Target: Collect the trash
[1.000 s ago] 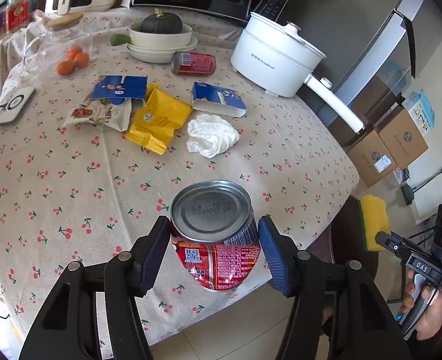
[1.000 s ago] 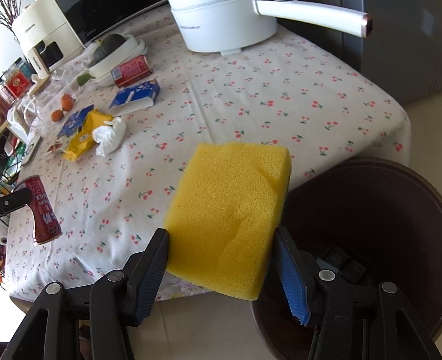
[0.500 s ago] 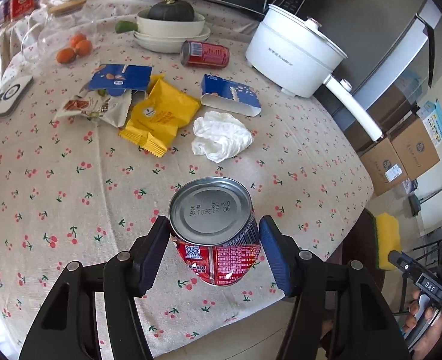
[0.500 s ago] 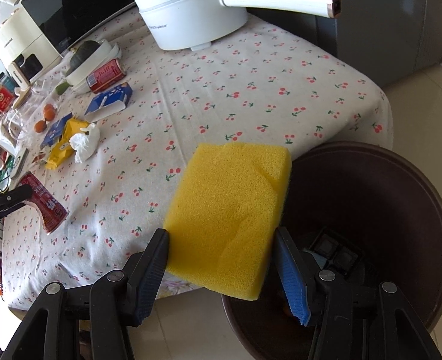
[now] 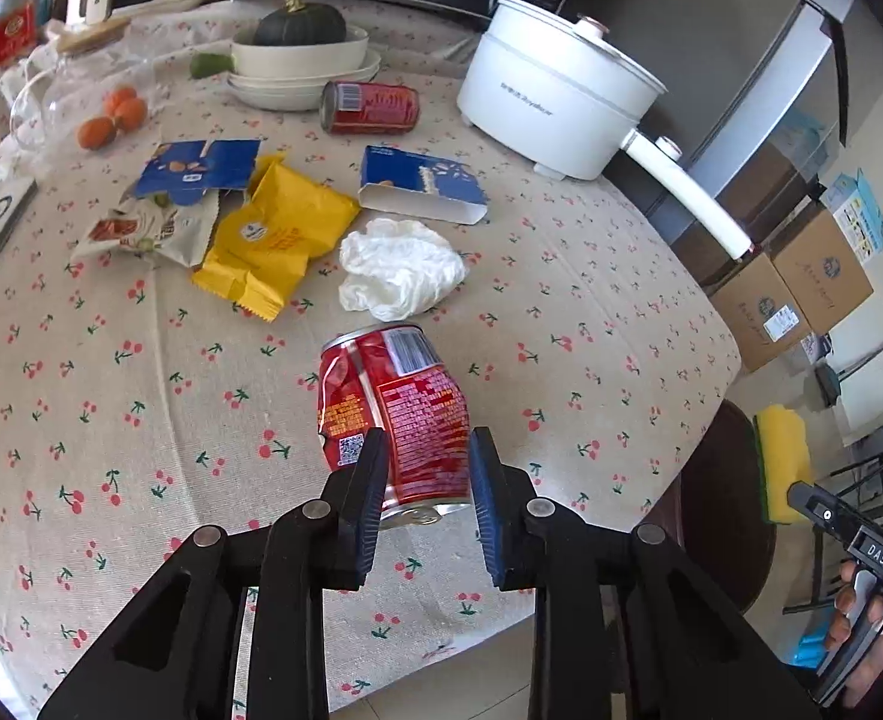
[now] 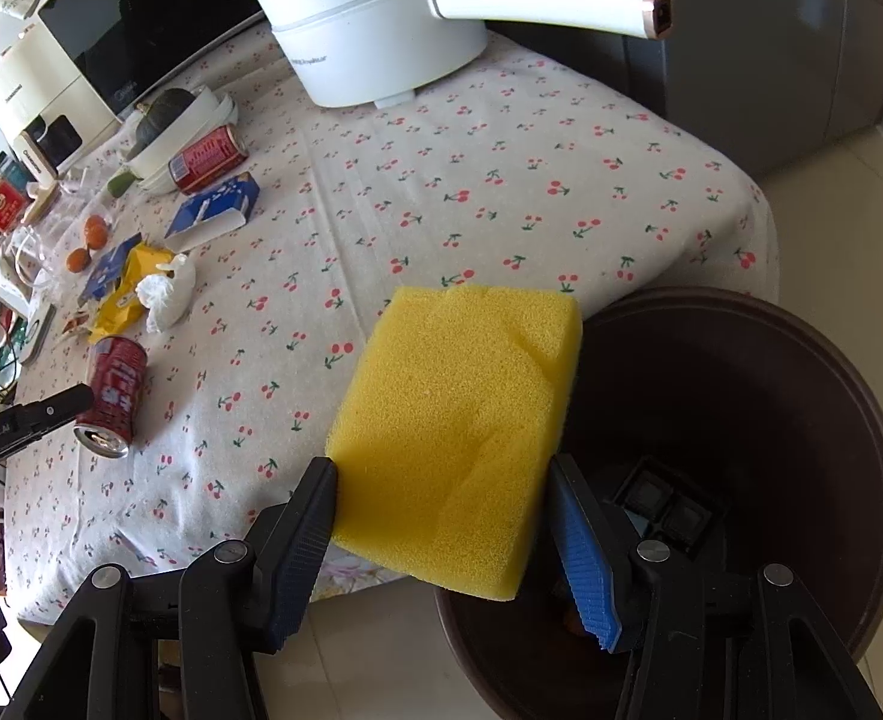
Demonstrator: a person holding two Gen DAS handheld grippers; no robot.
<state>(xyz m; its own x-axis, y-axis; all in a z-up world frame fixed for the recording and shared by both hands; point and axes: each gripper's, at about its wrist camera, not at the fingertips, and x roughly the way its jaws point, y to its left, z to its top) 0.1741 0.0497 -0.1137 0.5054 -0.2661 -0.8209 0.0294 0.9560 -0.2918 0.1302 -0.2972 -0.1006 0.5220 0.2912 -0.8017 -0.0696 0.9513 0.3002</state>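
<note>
A dented red can (image 5: 399, 414) lies on its side on the cherry-print tablecloth (image 5: 111, 390), also visible as the can (image 6: 114, 393) in the right wrist view. My left gripper (image 5: 429, 474) hovers just over its near end; its jaws are closing, narrower than the can, with the pads not pressing on it. My right gripper (image 6: 441, 498) is shut on a yellow sponge (image 6: 459, 420), held at the rim of a dark brown bin (image 6: 771, 396) beside the table. More trash lies mid-table: a crumpled tissue (image 5: 399, 270), a yellow wrapper (image 5: 273, 240), a blue carton (image 5: 423, 192), another red can (image 5: 369, 108).
A white pot (image 5: 549, 102) with a long handle stands at the back right. Stacked bowls (image 5: 297, 66) hold a squash, with oranges (image 5: 111, 117) to the left. Cardboard boxes (image 5: 801, 294) sit on the floor past the table edge. A hand (image 5: 861, 618) holds the right gripper.
The red can, held upright between the left jaws before, now lies on the cloth and the jaws have narrowed. The right gripper still holds the sponge by the bin.
</note>
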